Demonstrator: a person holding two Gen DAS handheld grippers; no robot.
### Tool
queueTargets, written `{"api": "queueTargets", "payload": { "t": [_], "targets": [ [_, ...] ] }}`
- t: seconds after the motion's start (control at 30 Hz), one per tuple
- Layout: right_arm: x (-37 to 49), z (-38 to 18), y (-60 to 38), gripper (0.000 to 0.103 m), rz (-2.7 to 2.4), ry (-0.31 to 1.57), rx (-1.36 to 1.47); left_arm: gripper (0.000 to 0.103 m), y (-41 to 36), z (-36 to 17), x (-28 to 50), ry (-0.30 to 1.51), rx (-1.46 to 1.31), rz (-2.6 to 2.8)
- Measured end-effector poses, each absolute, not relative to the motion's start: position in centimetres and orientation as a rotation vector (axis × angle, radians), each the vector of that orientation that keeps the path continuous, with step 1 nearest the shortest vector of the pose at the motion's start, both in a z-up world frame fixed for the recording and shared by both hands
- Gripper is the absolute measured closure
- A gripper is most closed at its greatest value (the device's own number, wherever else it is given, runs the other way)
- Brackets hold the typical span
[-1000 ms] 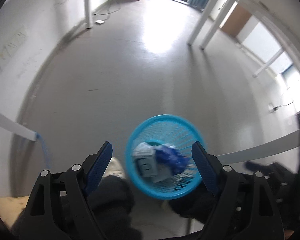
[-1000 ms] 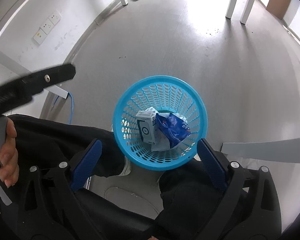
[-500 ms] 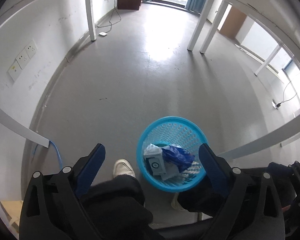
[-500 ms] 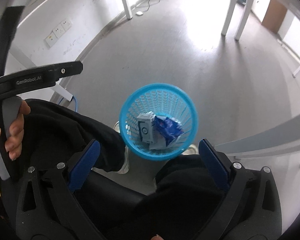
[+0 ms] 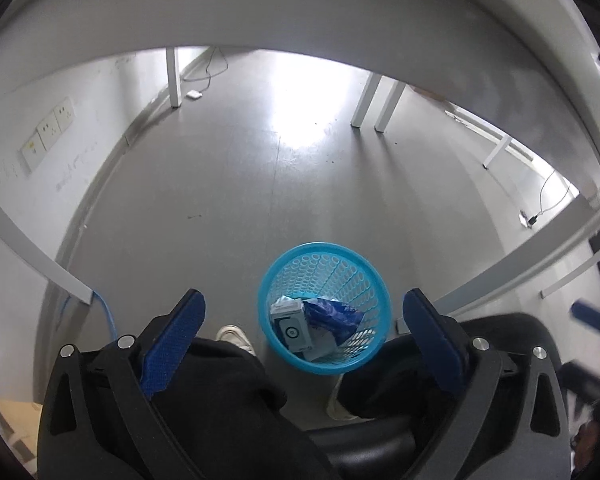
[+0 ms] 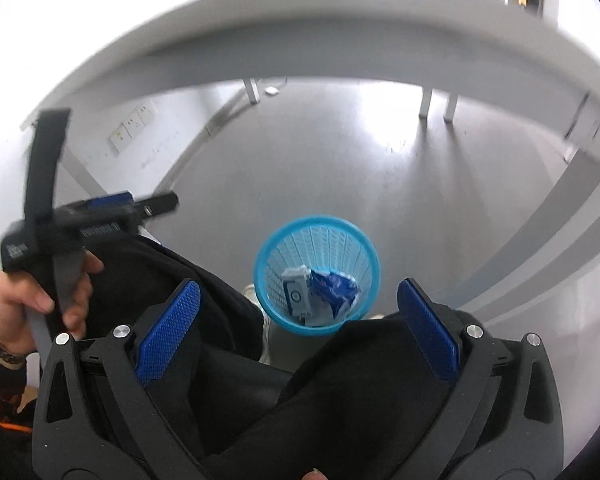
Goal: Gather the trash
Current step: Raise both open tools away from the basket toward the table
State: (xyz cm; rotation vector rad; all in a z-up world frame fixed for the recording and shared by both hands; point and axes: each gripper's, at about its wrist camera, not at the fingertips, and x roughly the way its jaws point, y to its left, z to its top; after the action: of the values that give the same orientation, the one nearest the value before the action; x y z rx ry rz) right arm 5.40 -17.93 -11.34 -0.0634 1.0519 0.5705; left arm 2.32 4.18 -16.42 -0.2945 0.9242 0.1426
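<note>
A round blue mesh trash basket (image 5: 340,264) stands on the grey floor between the person's feet; it also shows in the right wrist view (image 6: 328,240). Inside lie a white carton (image 5: 290,326) and a crumpled blue wrapper (image 5: 332,314), seen again in the right wrist view as carton (image 6: 298,292) and wrapper (image 6: 334,284). My left gripper (image 5: 304,320) is open and empty, high above the basket. My right gripper (image 6: 298,308) is open and empty, also high above it. The left gripper appears in the right wrist view (image 6: 100,216), held in a hand.
A white table edge (image 5: 300,20) arches across the top of both views, also in the right wrist view (image 6: 300,40). White table legs (image 5: 366,100) stand on the floor beyond. The person's dark-trousered legs (image 5: 228,392) and a white shoe (image 5: 236,338) flank the basket. Wall sockets (image 5: 48,132) are at left.
Both grippers have risen away from the basket, which now looks smaller. The table edge has come into view at the top. Both stay open and empty.
</note>
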Motion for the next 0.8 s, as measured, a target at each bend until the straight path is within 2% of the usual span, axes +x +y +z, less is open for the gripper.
{"api": "queueTargets", "payload": {
  "t": [0.13, 0.3, 0.8],
  "targets": [
    [4.8, -8.9, -18.1, 0.008, 0.578, 0.998, -0.052, 0.006, 2.2, -14.0, 0.3, 0.861, -0.227, 0.104],
    [4.7, -6.0, -17.8, 0.008, 0.591, 0.930, -0.019, 0.006, 1.2, -9.0, -2.9, 0.693, -0.134, 0.139],
    [7.6, 2.1, -15.5, 0.008, 0.540, 0.807, -0.053, 0.006, 7.2, 1.2, -2.9, 0.484, -0.231, 0.170]
  ]
}}
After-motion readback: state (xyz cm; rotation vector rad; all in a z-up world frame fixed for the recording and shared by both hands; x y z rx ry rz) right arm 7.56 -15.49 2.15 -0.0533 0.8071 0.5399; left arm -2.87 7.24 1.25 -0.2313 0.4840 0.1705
